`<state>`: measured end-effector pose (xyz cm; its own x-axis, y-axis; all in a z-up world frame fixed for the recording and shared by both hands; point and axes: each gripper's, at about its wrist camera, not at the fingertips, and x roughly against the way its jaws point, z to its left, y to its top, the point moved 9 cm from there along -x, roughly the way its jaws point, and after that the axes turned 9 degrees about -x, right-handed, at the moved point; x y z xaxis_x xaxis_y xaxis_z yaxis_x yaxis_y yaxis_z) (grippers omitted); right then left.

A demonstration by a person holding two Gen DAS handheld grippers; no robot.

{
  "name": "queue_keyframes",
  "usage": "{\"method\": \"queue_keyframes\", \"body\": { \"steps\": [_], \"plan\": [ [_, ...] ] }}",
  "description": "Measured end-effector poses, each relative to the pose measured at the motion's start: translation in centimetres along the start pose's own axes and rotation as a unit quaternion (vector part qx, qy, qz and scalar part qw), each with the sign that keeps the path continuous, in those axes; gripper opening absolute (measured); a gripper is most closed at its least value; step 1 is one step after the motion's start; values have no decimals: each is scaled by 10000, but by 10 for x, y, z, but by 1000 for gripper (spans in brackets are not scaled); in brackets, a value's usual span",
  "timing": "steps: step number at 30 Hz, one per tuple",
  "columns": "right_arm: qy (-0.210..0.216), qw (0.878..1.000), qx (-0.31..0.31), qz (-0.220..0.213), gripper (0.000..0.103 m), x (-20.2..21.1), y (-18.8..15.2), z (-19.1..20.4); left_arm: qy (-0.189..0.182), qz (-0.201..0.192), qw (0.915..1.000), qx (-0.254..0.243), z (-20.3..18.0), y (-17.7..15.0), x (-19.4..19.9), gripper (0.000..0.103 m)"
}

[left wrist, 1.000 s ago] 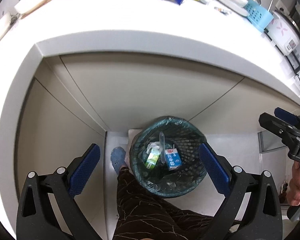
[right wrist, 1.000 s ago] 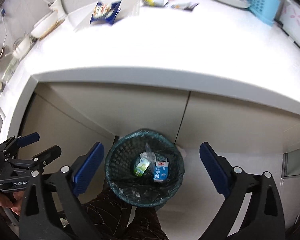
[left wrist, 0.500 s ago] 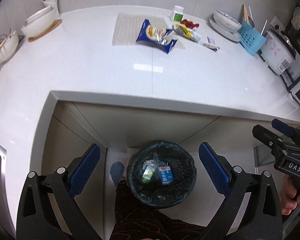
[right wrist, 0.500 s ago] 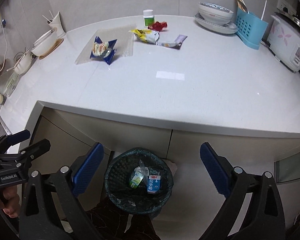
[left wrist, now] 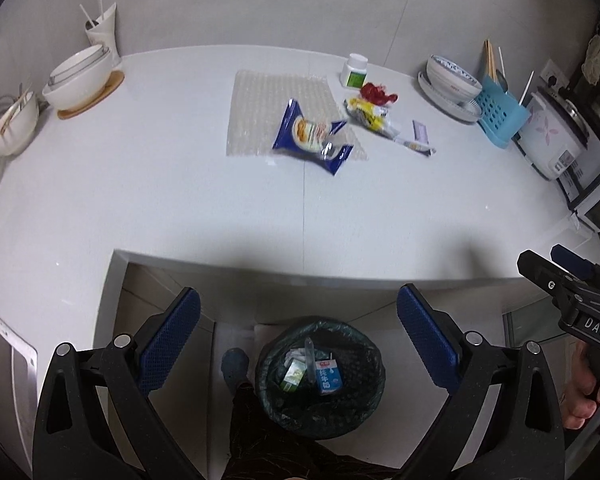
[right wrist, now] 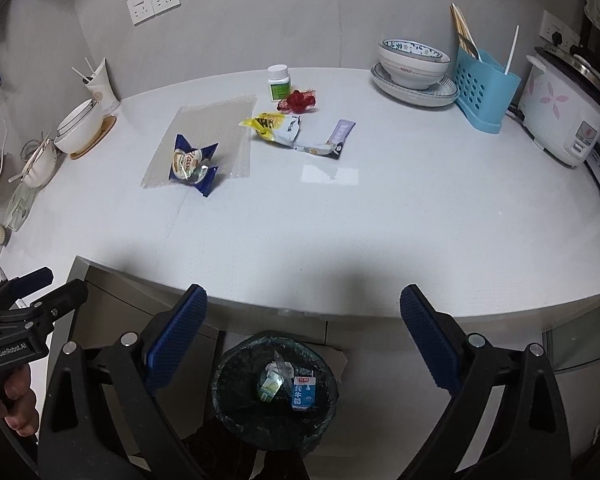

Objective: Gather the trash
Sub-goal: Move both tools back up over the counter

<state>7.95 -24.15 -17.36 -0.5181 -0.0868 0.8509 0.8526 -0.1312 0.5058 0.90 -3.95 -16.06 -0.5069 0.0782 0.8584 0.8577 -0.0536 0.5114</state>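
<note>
A dark mesh trash bin (left wrist: 364, 400) (right wrist: 236, 408) with a liner stands on the floor below the counter edge; a blue milk carton (left wrist: 329, 378) (right wrist: 303, 391) and a green carton (left wrist: 293, 376) lie in it. On the white counter (left wrist: 140, 184) lie a blue snack wrapper (left wrist: 310, 136) (right wrist: 192, 164), a yellow wrapper (left wrist: 366, 114) (right wrist: 274, 126), a red wrapper (left wrist: 376, 94) (right wrist: 298, 100), a purple wrapper (right wrist: 340, 136) and a clear plastic sheet (left wrist: 260, 100). My left gripper (left wrist: 298, 344) and right gripper (right wrist: 302, 334) are both open and empty, above the bin.
A white pill bottle (right wrist: 279, 82) stands behind the wrappers. Bowls (left wrist: 80, 76) and a cup sit at the counter's left. Stacked bowls (right wrist: 414, 64), a blue utensil holder (right wrist: 484, 88) and a rice cooker (right wrist: 564, 116) stand at the right. My leg and shoe (left wrist: 234, 364) are beside the bin.
Both grippers have risen and tilted up from over the bin, so the counter top and its wrappers now fill the views. Both stay open.
</note>
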Motion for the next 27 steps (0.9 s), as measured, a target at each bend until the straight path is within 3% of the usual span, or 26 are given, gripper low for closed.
{"method": "queue_keyframes", "body": {
  "steps": [18, 27],
  "plan": [
    [-202, 9993, -250, -188, 93, -5, 80, 3, -46, -295, 9992, -265, 6, 91, 1, 97],
    [-332, 9988, -357, -58, 93, -29, 109, 4, -59, -71, 9993, -371, 23, 118, -27, 97]
  ]
}}
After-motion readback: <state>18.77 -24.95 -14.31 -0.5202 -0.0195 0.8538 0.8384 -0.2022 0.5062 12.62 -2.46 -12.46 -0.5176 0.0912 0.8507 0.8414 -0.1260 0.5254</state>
